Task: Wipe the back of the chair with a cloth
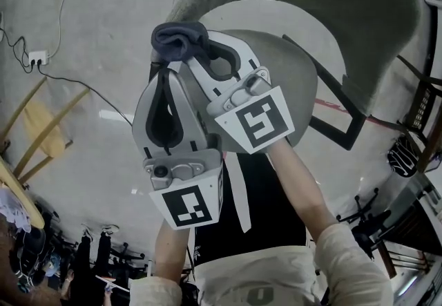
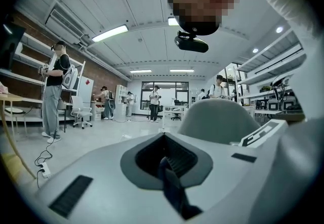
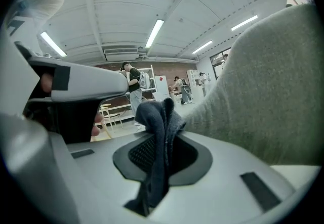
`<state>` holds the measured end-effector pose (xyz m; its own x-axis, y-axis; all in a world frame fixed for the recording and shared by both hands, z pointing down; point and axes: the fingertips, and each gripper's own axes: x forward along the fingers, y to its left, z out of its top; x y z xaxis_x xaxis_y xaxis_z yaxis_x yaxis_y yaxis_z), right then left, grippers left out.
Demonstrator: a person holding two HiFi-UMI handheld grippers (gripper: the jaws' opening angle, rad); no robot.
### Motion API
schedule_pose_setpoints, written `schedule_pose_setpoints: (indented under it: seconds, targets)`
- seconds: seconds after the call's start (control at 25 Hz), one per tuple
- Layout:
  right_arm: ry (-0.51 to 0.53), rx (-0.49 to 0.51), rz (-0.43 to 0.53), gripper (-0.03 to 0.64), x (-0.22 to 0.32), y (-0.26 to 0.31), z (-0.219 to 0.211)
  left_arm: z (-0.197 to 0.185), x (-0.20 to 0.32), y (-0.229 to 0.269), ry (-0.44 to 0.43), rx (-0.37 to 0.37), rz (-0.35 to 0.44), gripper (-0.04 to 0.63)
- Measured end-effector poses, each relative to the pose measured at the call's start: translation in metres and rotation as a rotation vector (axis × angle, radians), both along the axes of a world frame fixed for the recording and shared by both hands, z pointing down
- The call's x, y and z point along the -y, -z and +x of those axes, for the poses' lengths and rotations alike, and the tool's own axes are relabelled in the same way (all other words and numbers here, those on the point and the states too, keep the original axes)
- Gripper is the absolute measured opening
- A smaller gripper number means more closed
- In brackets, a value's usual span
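Note:
The grey upholstered chair back [image 1: 324, 1] fills the top of the head view, with both grippers held close together just in front of it. My right gripper [image 1: 188, 54] is shut on a bunched dark blue cloth [image 1: 179, 36], which sticks out beyond its tips. In the right gripper view the cloth [image 3: 158, 117] stands up from that gripper [image 3: 159, 134], right beside the chair back [image 3: 268, 96]. My left gripper [image 1: 163, 71] touches the cloth's lower edge. A thin dark strip of cloth [image 2: 172, 187] lies pinched in the left gripper [image 2: 164, 161], with the chair [image 2: 217, 119] ahead of it.
The chair's black frame [image 1: 342, 125] runs to the right. A wooden chair [image 1: 41, 125] and a power strip with its cable [image 1: 38, 57] lie on the floor at left. Several people [image 2: 54, 89] and a white office chair [image 2: 78, 112] stand far off in the room.

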<state>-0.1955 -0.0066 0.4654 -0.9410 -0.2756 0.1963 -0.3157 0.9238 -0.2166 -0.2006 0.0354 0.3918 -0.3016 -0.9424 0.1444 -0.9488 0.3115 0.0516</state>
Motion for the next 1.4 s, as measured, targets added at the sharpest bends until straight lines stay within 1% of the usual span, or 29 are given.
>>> schedule_pose_setpoints:
  seconds: [0.12, 0.36, 0.56, 0.76, 0.84, 1.0, 1.16, 1.28, 1.4]
  targets:
    - [-0.047, 0.002, 0.0, 0.058, 0.014, 0.002, 0.003, 0.001, 0.005, 0.002, -0.015, 0.003, 0.002, 0.015]
    - [-0.174, -0.018, 0.009, 0.058, 0.047, 0.0, 0.019, -0.001, 0.01, 0.001, -0.034, 0.01, -0.006, 0.015]
    - [-0.322, -0.036, 0.046, 0.058, 0.087, -0.003, 0.046, 0.004, 0.02, -0.002, -0.062, 0.014, -0.009, 0.015]
    - [-0.439, -0.068, 0.042, 0.058, 0.113, -0.008, 0.072, 0.016, 0.03, -0.003, -0.104, 0.018, -0.019, 0.015]
    - [-0.502, -0.08, 0.027, 0.058, 0.123, -0.012, 0.087, 0.022, 0.036, -0.003, -0.12, 0.016, -0.018, 0.015]
    - [-0.67, -0.095, -0.034, 0.058, 0.142, -0.022, 0.127, 0.038, 0.048, -0.007, -0.177, 0.014, -0.021, 0.015]
    - [-0.835, -0.107, -0.063, 0.058, 0.153, -0.027, 0.17, 0.054, 0.06, -0.013, -0.234, 0.011, -0.031, 0.015]
    - [-0.953, -0.106, -0.067, 0.058, 0.159, -0.025, 0.206, 0.067, 0.068, -0.013, -0.285, 0.017, -0.031, 0.015]
    - [-1.033, -0.121, -0.042, 0.058, 0.16, -0.022, 0.235, 0.082, 0.075, -0.013, -0.34, 0.02, -0.037, 0.015]
